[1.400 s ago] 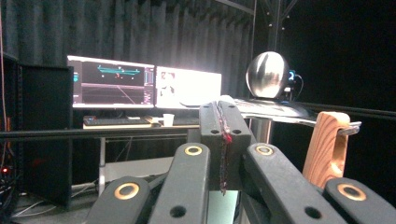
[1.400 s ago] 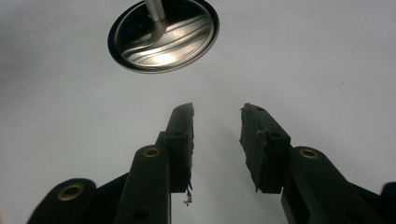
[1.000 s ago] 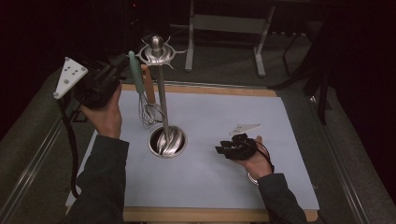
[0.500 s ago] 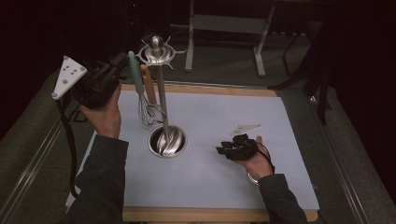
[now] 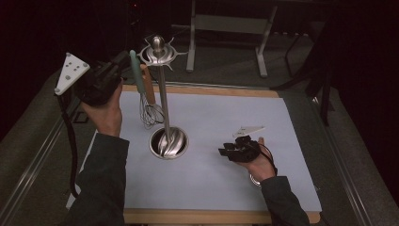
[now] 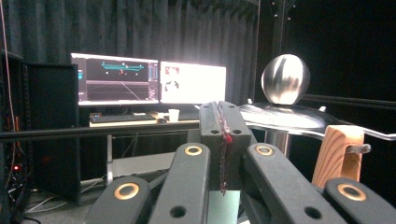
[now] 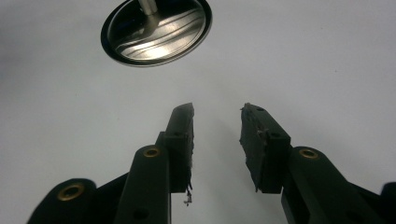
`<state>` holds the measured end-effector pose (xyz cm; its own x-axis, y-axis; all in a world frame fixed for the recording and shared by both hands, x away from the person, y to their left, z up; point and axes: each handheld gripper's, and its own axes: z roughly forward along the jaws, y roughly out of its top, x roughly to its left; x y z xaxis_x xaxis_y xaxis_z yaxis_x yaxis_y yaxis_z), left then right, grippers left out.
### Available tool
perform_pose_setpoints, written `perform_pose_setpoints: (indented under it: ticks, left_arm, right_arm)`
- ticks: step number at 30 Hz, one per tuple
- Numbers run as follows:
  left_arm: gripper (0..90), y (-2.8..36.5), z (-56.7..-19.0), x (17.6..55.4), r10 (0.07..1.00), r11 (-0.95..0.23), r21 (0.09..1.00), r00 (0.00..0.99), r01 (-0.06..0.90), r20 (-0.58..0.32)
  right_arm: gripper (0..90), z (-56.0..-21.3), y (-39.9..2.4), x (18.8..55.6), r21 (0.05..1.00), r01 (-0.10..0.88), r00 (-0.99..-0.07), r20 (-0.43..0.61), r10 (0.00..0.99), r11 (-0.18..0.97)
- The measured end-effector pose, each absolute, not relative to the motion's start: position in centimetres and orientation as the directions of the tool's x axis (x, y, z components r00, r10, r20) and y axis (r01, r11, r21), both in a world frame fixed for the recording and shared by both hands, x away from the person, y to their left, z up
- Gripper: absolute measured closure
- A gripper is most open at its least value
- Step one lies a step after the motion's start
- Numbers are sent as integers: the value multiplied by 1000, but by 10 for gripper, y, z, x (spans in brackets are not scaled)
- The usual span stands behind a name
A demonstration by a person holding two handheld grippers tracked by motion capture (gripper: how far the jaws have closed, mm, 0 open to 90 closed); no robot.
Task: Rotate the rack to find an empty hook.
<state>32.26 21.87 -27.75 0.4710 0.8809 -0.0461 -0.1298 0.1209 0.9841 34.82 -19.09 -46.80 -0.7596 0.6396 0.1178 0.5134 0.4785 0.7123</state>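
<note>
Left tongs, clamped shut beside the teal whisk hanging at utensil stand; right tongs empty, agape beside its base; next: withdraw clear.

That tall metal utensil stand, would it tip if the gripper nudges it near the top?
Possibly: the stand is a thin pole on a small round base, so a high push has leverage. The hanging whisk would likely swing. Polished steel looks slippery.
</note>
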Motion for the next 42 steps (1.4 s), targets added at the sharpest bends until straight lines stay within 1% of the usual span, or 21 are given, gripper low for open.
perform_pose_setpoints:
  ticks: [15, 23, 42]
  left_arm:
    - [898, 222, -272, 336, 881, 75, 992, 473, -105, -17]
    - [898, 222, -270, 341, 882, 72, 993, 470, -91, -21]
    - [897, 229, -274, 335, 884, 77, 993, 467, -87, -28]
  right_arm:
    - [639, -468, -196, 348, 714, 515, -755, 116, 646, 474]
    - [639, -469, -196, 348, 712, 517, -754, 117, 647, 474]
    - [639, -471, -209, 348, 709, 535, -734, 120, 668, 461]
